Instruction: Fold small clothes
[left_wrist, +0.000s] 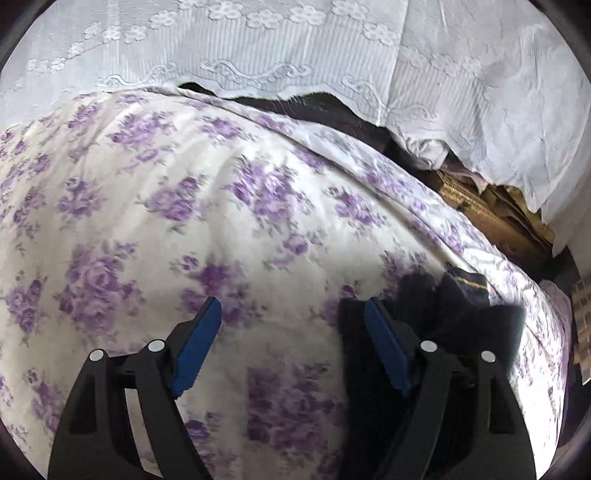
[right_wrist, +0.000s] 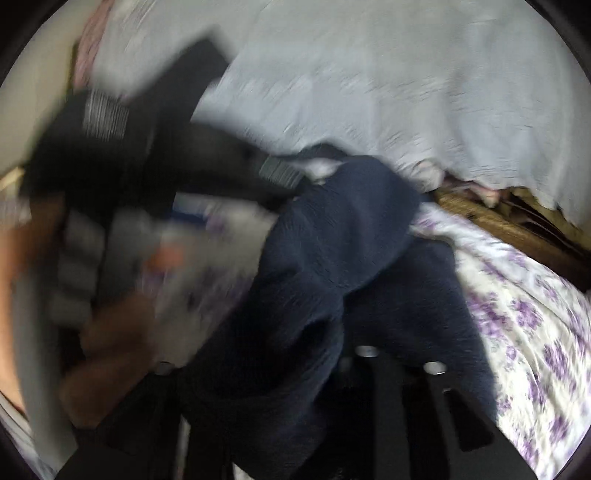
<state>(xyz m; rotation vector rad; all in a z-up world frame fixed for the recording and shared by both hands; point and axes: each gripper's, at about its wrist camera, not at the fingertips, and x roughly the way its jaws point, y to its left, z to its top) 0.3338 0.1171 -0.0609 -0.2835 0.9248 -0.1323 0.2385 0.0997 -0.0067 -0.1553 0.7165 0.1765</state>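
Note:
A dark navy knit garment (right_wrist: 332, 251) is bunched in the middle of the right wrist view and drapes over my right gripper (right_wrist: 280, 343), hiding both fingertips; only the black finger arms (right_wrist: 380, 406) show beneath it. I cannot tell how its jaws stand. In the left wrist view, my left gripper (left_wrist: 291, 332) hovers open above the floral bedspread (left_wrist: 166, 184) with nothing between its blue pads (left_wrist: 195, 350). The same dark garment (left_wrist: 454, 306) lies just right of its right finger.
A white lace cloth (left_wrist: 295, 48) covers the area behind the bed. A brown woven object (left_wrist: 491, 210) sits in the gap beyond the bed's edge. Blurred at the left of the right wrist view are a hand (right_wrist: 110, 332) and a black object with grey striped bands (right_wrist: 107, 114).

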